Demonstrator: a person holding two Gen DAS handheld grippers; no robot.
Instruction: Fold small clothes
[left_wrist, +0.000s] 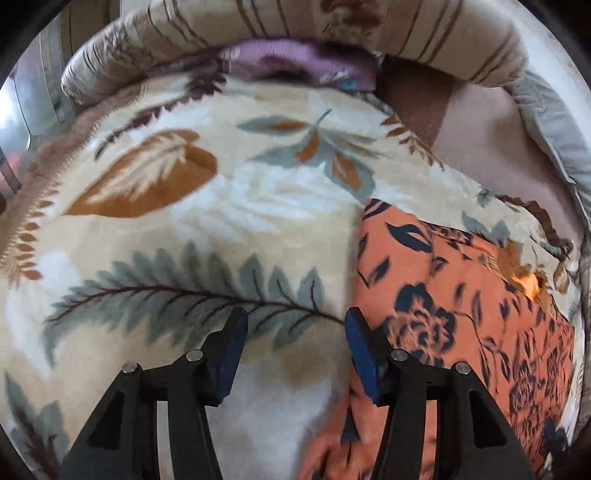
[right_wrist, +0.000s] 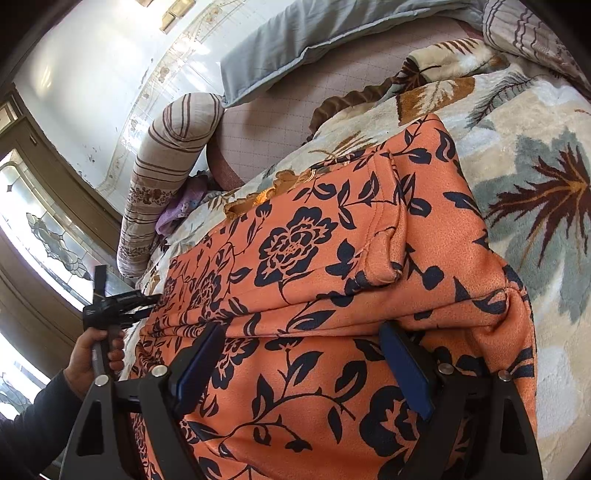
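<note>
An orange garment with a dark blue flower print (left_wrist: 461, 295) lies folded on a cream leaf-patterned blanket (left_wrist: 207, 206). It fills the middle of the right wrist view (right_wrist: 332, 258). My left gripper (left_wrist: 295, 325) is open and empty, its jaws apart over the blanket at the garment's left edge. My right gripper (right_wrist: 299, 347) is open and empty, with its jaws apart just above the garment's near fold. The left gripper also shows in the right wrist view (right_wrist: 147, 302), held in a hand at the garment's far end.
A striped bolster pillow (right_wrist: 162, 177) and a grey pillow (right_wrist: 295, 48) lie along the bed's far side. A purple cloth (left_wrist: 295, 59) is tucked under the bolster. A pink quilted sheet (right_wrist: 280, 114) shows past the blanket. A glass door (right_wrist: 37, 221) stands at the left.
</note>
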